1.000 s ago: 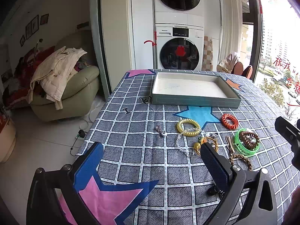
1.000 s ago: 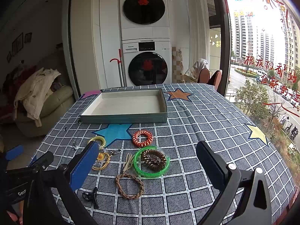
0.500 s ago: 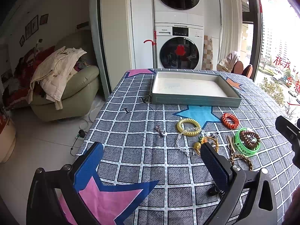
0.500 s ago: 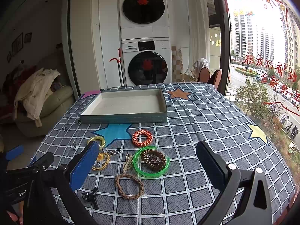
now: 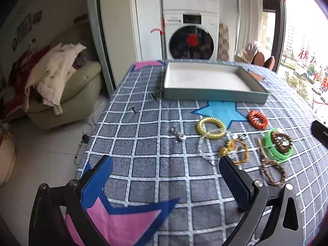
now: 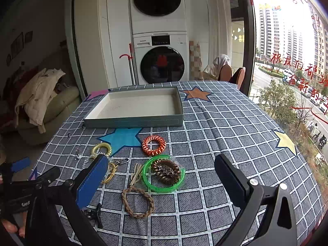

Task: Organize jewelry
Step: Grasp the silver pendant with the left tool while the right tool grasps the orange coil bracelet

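Green bangle (image 6: 164, 174) sat dead ahead of the right gripper (image 6: 162, 181), between its spread fingers in the right wrist view, with the brown coil tie (image 6: 166, 171) lying inside the ring. Both grippers were wide open and held nothing. Everything was on the checked tablecloth (image 6: 225, 127), nothing yet in the grey tray (image 6: 133, 123), which stood further away, beyond the blue star, its long axis running left-right across both views.

Layout from the right gripper: braided cord bracelet (image 6: 137, 202) nearest, just left of centre; orange coil tie (image 6: 153, 145) beyond the bangle, towards the tray; yellow coil tie (image 6: 101, 149) off to the left, partly behind the left finger pad.

From the left gripper (image 5: 164, 182): whole cluster lay ahead and to its right. Yellow coil tie (image 5: 211, 128) and the small silver piece (image 5: 178, 134) were the closest to its centreline; green bangle (image 5: 277, 145) sat far right, near the other gripper's tip (image 5: 319, 131).

Judgement: right hand is the nearer one for bangle, brown tie and braid; left hand for the yellow tie and silver piece. Rings lay flat, so no preferred grasp axis, only the rim to pinch. Carry direction is straight forward to the tray.
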Demonstrator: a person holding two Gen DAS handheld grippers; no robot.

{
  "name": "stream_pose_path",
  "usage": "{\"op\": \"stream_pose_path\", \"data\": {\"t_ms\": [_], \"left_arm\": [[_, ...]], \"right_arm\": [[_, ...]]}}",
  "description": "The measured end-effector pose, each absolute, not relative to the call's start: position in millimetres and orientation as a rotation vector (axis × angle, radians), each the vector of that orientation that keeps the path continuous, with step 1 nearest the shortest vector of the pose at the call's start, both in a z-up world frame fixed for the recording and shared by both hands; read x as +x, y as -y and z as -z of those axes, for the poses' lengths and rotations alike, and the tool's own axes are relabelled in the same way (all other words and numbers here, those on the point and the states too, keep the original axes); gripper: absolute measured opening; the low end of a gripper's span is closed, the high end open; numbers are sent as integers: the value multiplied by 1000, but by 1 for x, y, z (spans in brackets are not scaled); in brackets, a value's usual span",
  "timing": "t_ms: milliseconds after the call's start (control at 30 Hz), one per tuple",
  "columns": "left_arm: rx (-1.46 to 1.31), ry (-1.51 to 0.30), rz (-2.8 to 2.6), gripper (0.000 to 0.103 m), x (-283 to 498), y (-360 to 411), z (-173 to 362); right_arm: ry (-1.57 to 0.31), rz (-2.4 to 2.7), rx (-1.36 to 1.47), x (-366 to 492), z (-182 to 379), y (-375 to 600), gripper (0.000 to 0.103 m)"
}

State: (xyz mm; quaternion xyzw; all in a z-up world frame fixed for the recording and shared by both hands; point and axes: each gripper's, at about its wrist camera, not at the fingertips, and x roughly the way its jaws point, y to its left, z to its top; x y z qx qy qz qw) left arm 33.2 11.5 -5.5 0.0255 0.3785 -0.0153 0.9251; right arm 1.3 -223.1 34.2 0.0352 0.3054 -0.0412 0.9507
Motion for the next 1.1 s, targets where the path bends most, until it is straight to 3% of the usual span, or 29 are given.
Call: {"op": "stream_pose_path", "data": {"t_ms": [567,667,833,967,1067,1100], "left_arm": [[44,-957,76,103,117,-23,40],[52,-971,86,103,126,-17,45],[63,-986,89,103,136,-12,51],[65,-983,112,96,139,-8,52],[73,-970,142,82,139,-1,51],[73,-968,160,71,140,2,50]], "right_arm": [[-885,59,147,105,-10,264,99],[-933,55,124,127,3,262,89],[-1056,36,94,153,33,256,60],[-1080,26,26,159,43,247,53],[-1077,17,-13,161,44,241,50],[-1075,11,-18,161,44,238,46]]}}
